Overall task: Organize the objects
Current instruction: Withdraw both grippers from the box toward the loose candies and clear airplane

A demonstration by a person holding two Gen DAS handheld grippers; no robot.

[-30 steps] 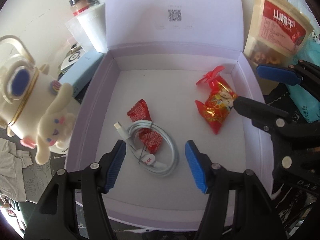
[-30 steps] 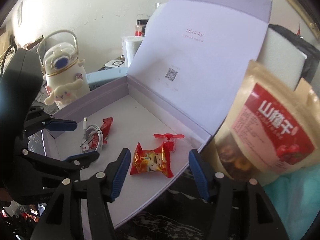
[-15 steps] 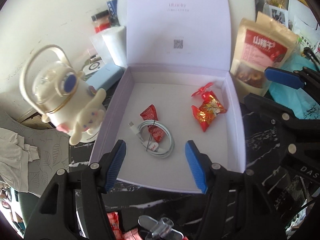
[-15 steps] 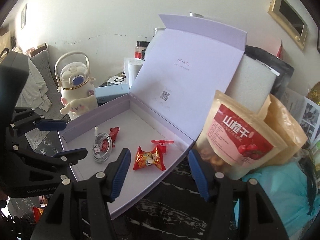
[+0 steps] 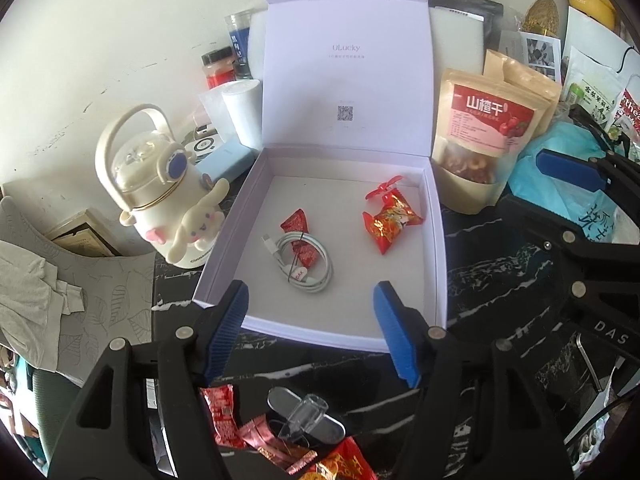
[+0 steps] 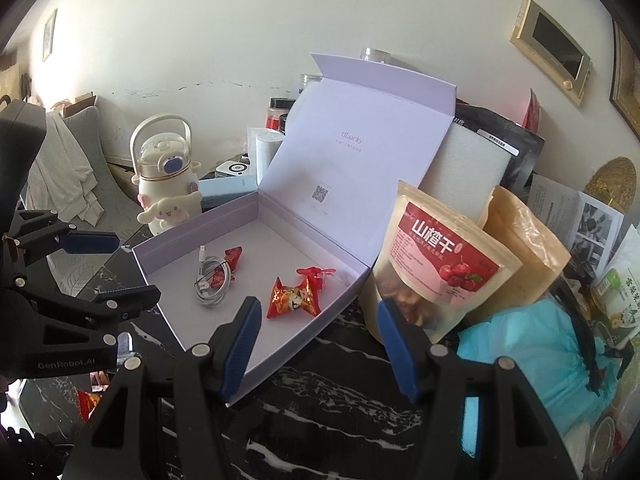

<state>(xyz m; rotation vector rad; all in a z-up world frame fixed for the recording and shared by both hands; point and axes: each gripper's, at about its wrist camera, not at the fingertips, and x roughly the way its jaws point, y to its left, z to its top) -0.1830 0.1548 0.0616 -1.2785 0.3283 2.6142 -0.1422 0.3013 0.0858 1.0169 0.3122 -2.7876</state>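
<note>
Open box (image 5: pixel 436 240) on the dark marble table (image 5: pixel 500 280), lid (image 5: pixel 348 80) standing up at the back. Inside: one coiled white cable (image 5: pixel 308 264), lying on one small red candy (image 5: pixel 298 232); off to the right, apart from these, one bigger red-and-gold candy (image 5: pixel 390 220), just in front of one little red fan (image 5: pixel 386 188). Four things in the box.

Left of the box, just beside it, one cream bottle (image 5: pixel 156 184) with a plush dog on its front. Right of the box, one snack bag (image 5: pixel 480 136) with a red label, a plain brown bag (image 6: pixel 524 248) behind it, a blue plastic bag (image 6: pixel 532 352) near them. Jars and a white roll at the back by the pale wall. More red candies (image 5: pixel 224 412) and a clear clip (image 5: pixel 304 416) on the table near the front edge.

Left gripper (image 5: pixel 310 330) spread, jaws just opened a bit more, nothing between them, over the box's near edge. Right gripper (image 6: pixel 320 344) spread too, holding nothing, near the box's corner.
</note>
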